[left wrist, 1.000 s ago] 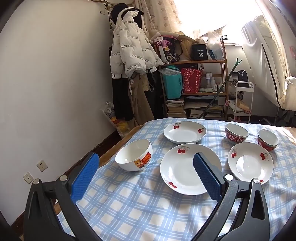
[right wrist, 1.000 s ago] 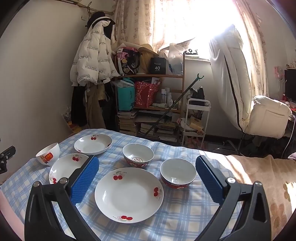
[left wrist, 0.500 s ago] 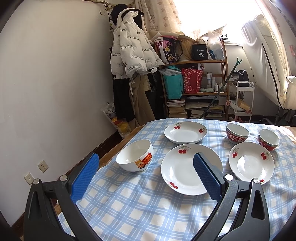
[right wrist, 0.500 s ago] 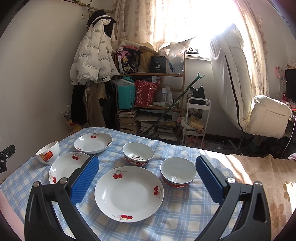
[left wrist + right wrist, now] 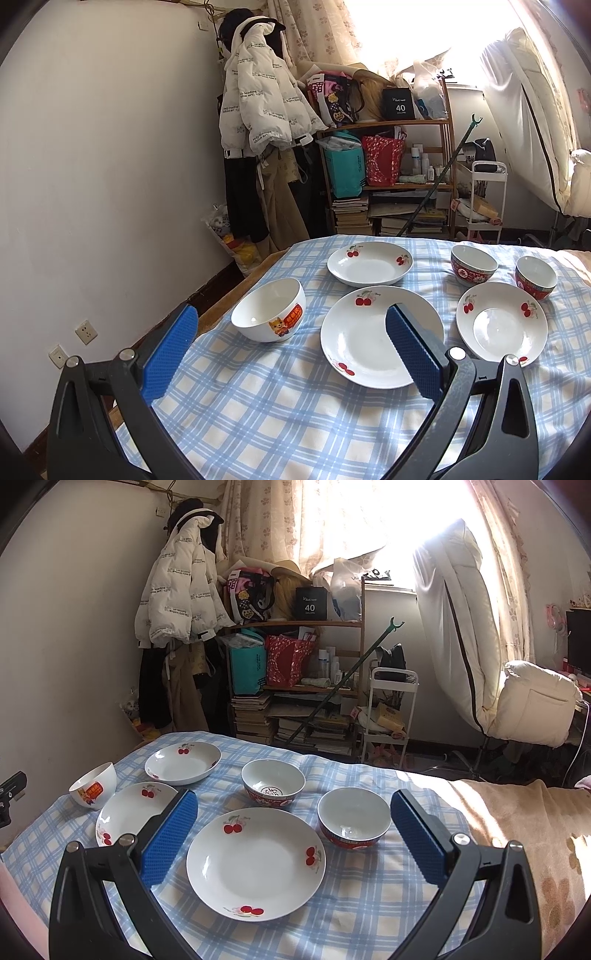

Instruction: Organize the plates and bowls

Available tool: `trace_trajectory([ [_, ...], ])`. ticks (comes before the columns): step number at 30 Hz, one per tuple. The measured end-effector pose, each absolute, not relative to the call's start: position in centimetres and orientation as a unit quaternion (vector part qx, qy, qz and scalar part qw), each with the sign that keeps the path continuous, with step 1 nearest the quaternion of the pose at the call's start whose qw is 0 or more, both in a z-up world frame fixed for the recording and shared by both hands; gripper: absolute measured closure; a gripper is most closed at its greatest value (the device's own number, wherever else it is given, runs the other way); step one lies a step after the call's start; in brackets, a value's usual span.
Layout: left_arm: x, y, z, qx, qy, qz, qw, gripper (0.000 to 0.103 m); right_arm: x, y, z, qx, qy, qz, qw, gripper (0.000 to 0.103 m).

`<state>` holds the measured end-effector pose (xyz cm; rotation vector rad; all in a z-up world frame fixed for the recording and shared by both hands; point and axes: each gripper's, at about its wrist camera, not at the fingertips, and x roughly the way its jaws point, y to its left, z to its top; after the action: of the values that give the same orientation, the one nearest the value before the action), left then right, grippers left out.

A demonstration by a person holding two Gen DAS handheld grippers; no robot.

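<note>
On the blue checked cloth (image 5: 258, 413) stand a white cartoon bowl (image 5: 267, 314), a cherry plate (image 5: 369, 339), a deeper cherry dish (image 5: 369, 263), a third cherry plate (image 5: 502, 328) and two red-sided bowls (image 5: 474, 265) (image 5: 535, 277). My left gripper (image 5: 291, 314) hovers open above the cloth's near edge, its blue pads framing the white bowl and middle plate. In the right wrist view my right gripper (image 5: 293, 799) is open and holds nothing; below it lie a cherry plate (image 5: 255, 856) and the red bowls (image 5: 273, 782) (image 5: 354, 819).
A white wall runs along the left, with the cloth's edge close to it. Behind the table stand a cluttered wooden shelf (image 5: 295, 686), a hanging white jacket (image 5: 177, 590) and a white trolley (image 5: 391, 709). A beige flowered blanket (image 5: 517, 830) covers the right side.
Both views have drifted only slightly; the dishes sit a little further off. No dish has moved and both grippers stay open.
</note>
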<state>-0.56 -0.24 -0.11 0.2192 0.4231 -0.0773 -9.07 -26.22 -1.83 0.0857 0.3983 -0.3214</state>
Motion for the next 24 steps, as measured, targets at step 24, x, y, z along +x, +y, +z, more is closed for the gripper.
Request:
trace_trajectory([
  [24, -0.6, 0.0, 0.1, 0.110, 0.209, -0.037, 0.971, 0.003, -9.0, -25.8, -0.9, 0.036, 0.197, -0.159, 0.967, 0.000],
])
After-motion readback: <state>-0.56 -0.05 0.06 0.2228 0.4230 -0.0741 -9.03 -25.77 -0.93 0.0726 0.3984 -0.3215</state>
